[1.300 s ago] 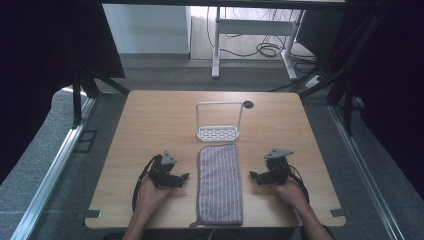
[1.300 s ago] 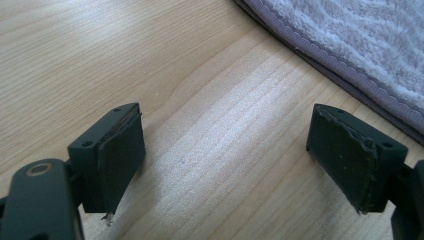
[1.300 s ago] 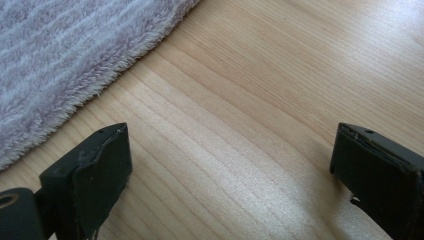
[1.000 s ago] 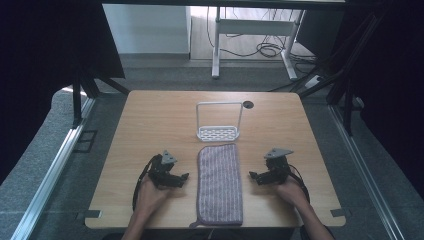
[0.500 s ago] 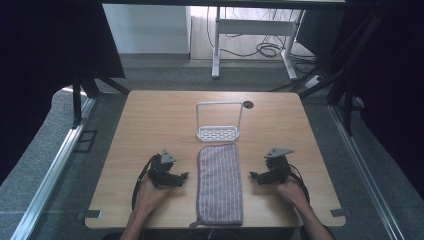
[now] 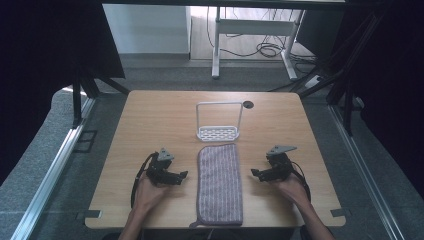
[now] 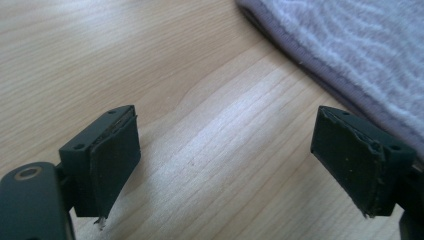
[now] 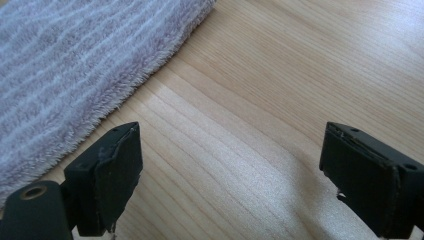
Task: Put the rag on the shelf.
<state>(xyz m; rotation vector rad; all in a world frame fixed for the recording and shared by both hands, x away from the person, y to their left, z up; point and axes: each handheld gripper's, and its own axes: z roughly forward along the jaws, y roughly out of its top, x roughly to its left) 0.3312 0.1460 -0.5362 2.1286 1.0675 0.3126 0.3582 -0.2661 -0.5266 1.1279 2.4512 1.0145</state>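
Purple towel (image 6: 220, 182) lies flat, lower centre of high view, on wooden table (image 6: 165, 120). Left gripper (image 6: 181, 175) at its left, jaws wide, nothing between. Right gripper (image 6: 256, 173) at its right, jaws wide, just been closing slightly, nothing between. White rack (image 6: 218, 121) just above towel.

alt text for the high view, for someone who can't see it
A folded purple towel lies on a wooden table between the left gripper and right gripper, both open. A white wire rack stands just beyond it.
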